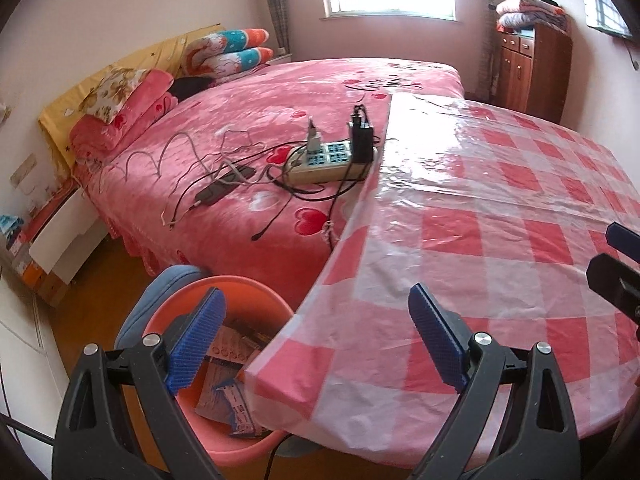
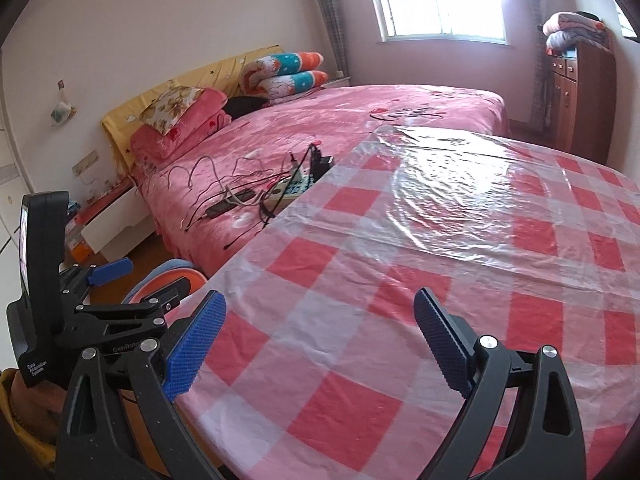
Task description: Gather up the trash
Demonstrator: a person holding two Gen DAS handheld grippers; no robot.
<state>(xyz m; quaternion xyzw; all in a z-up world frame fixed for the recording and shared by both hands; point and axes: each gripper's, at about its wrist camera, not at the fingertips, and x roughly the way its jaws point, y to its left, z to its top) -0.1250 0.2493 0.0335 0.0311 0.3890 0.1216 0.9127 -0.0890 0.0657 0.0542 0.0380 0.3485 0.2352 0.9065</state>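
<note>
A pink plastic basin (image 1: 240, 288) stands on the floor at the table's left edge, with several paper wrappers (image 1: 224, 396) lying in it. My left gripper (image 1: 316, 340) is open and empty, its left finger above the basin and its right finger over the table edge. My right gripper (image 2: 320, 340) is open and empty above the table with the red-and-white checked cloth (image 2: 440, 264). The left gripper also shows at the left of the right wrist view (image 2: 132, 280), above the basin's rim (image 2: 192, 276). The right gripper's tips show at the right edge of the left wrist view (image 1: 616, 260).
A bed with a pink cover (image 1: 280, 92) lies behind the table. On it are a power strip (image 1: 332, 160) with chargers and tangled cables (image 1: 224, 176). A wooden cabinet (image 1: 532, 72) stands at the far right. A blue stool (image 1: 168, 284) stands behind the basin.
</note>
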